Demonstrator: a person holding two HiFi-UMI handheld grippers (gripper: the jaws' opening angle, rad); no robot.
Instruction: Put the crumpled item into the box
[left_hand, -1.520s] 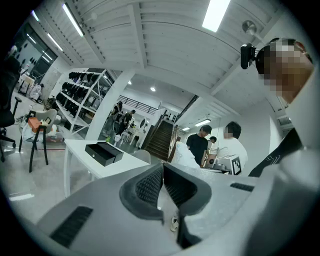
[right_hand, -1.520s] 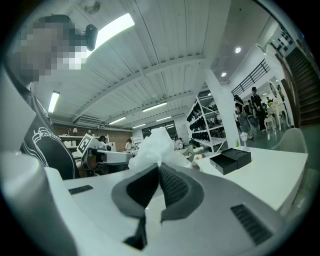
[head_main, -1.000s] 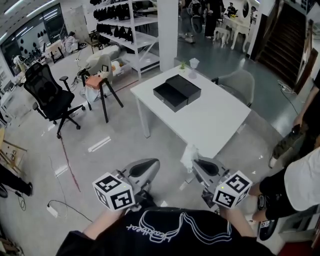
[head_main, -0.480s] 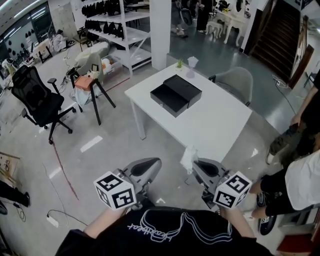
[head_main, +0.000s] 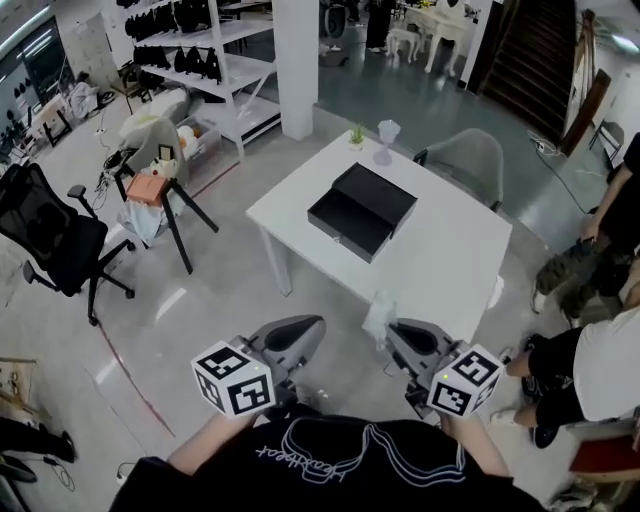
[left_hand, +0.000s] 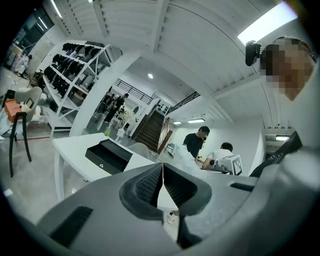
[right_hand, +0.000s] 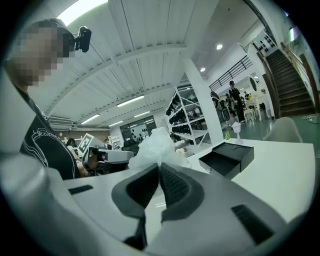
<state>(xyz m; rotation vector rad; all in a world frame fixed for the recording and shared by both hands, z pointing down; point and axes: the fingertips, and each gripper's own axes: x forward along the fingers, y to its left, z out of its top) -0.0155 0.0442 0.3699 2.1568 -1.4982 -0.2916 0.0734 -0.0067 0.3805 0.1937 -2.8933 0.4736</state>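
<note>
A wide hall with a polished grey floor is seen, with white shelving, a pillar and a staircase at the back. In the middle a white worktop (head_main: 440, 250) stands, and a black box (head_main: 362, 210) lies open on its far half, dark inside turned upward. Whether the second black part beside it is a lid or a tray cannot be told.

The crumpled item (head_main: 378, 318), white and thin like tissue or film, is held in the air short of the worktop's near edge. The right tool (head_main: 392, 330) is clamped on its lower part, and the bulk of the item puffs out beyond the pads. The left tool (head_main: 310, 328) is held beside it, jaws together with nothing between them.

The step in hand is judged to be the carry to the box. Only a small part of the item is pinched and it is probably light, so a firm grip is called for. The right tool is best brought over the open compartment and lowered inside the rim before the jaws are parted, so that the item is not left on the rim or the worktop. The left tool is best held clear of that path.
</note>
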